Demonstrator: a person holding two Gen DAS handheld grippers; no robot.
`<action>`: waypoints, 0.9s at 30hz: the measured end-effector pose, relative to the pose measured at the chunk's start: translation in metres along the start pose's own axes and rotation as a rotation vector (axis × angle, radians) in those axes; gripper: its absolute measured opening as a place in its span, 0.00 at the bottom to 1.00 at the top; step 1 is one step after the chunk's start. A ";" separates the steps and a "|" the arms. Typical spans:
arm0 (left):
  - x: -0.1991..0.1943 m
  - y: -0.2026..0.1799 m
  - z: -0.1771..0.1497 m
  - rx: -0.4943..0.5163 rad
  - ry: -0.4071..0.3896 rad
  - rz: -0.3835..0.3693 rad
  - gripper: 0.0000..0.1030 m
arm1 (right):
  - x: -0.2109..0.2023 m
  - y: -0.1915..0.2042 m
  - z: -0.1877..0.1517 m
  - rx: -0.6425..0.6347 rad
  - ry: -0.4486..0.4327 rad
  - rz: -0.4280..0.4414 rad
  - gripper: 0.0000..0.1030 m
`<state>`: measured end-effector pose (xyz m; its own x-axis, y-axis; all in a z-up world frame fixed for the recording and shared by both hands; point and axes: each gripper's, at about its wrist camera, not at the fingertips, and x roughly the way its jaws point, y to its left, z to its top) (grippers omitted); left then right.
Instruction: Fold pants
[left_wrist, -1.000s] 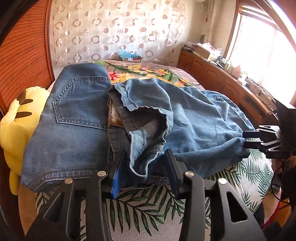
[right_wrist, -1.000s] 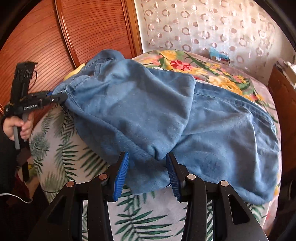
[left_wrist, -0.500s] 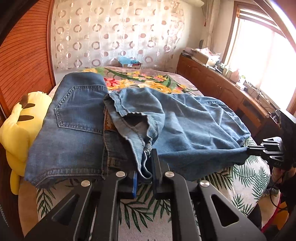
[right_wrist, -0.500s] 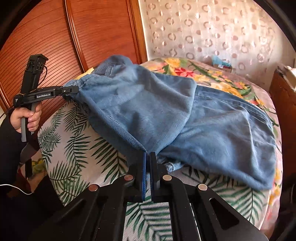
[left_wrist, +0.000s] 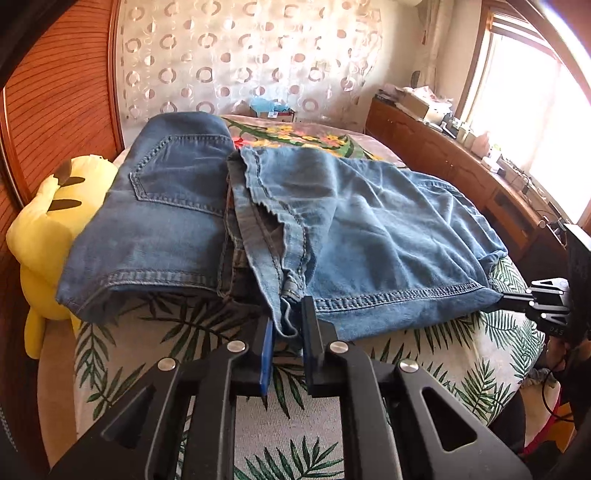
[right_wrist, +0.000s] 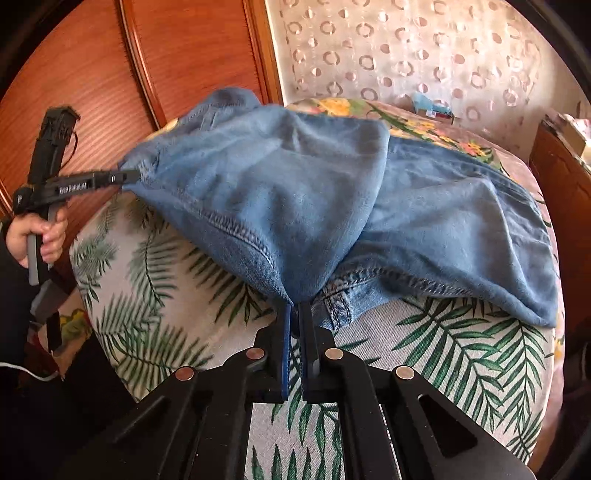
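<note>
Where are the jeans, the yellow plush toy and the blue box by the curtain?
jeans (left_wrist: 369, 229): left wrist view, on the broad folded-over leg panel.
yellow plush toy (left_wrist: 48, 225): left wrist view, on its head, left of the jeans.
blue box (left_wrist: 271, 108): left wrist view, on its blue top.

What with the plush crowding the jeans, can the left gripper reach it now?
Probably not yet: the left gripper has jeans between its just-opening jaws; the yellow plush lies off to one side, partly under denim.
</note>
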<state>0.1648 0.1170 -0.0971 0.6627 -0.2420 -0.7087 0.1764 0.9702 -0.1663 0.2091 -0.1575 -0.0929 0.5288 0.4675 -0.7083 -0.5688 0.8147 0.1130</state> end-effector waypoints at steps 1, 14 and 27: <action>-0.002 0.000 0.002 0.005 -0.004 0.004 0.16 | -0.004 -0.001 0.003 0.006 -0.008 0.001 0.03; 0.005 0.012 0.057 0.065 -0.045 0.068 0.44 | -0.034 -0.006 0.024 0.027 -0.103 -0.005 0.08; 0.089 0.031 0.118 0.105 0.054 0.122 0.44 | -0.018 -0.041 0.026 0.125 -0.148 -0.086 0.25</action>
<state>0.3146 0.1238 -0.0844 0.6445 -0.1188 -0.7553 0.1744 0.9847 -0.0060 0.2394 -0.1901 -0.0666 0.6637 0.4322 -0.6104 -0.4398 0.8857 0.1490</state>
